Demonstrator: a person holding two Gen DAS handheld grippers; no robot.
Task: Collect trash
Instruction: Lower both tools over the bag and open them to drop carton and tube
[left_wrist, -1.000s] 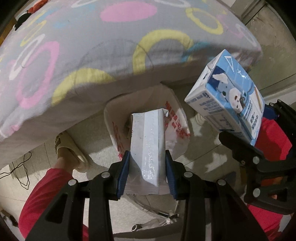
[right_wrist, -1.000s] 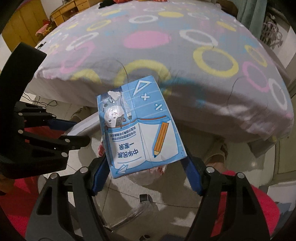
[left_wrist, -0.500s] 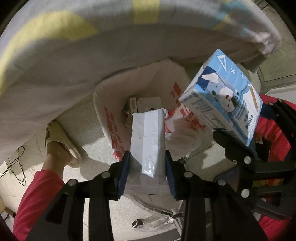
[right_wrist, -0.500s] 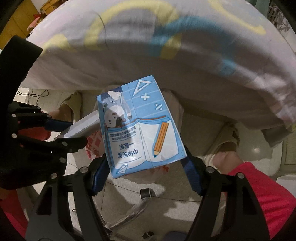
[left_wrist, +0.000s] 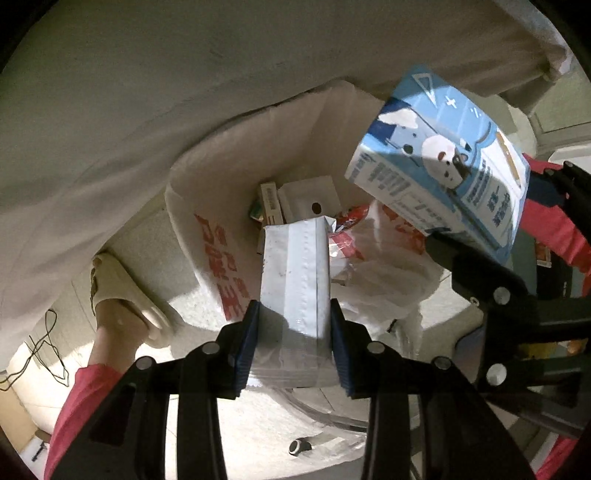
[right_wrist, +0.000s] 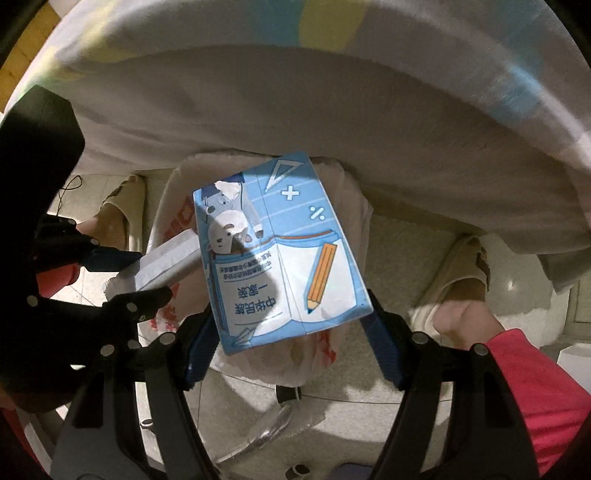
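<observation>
A: Okay, left wrist view?
B: Left gripper (left_wrist: 293, 347) clamped on a white carton (left_wrist: 295, 280), held over the open bag (left_wrist: 207, 236). Blue carton (left_wrist: 439, 184) at right, also above the bag. Scrap boxes inside.
A: Right wrist view?
B: Right gripper (right_wrist: 291, 350) pinching the blue carton (right_wrist: 280, 254) by its sides, over the bag (right_wrist: 166, 221). White carton (right_wrist: 166, 266) at left in the other tongs. Bedsheet (right_wrist: 295, 92) overhead, slippered foot (right_wrist: 461, 280) at right.

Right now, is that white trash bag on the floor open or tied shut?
Open. The white trash bag has a wide mouth, with small boxes visible inside.
</observation>
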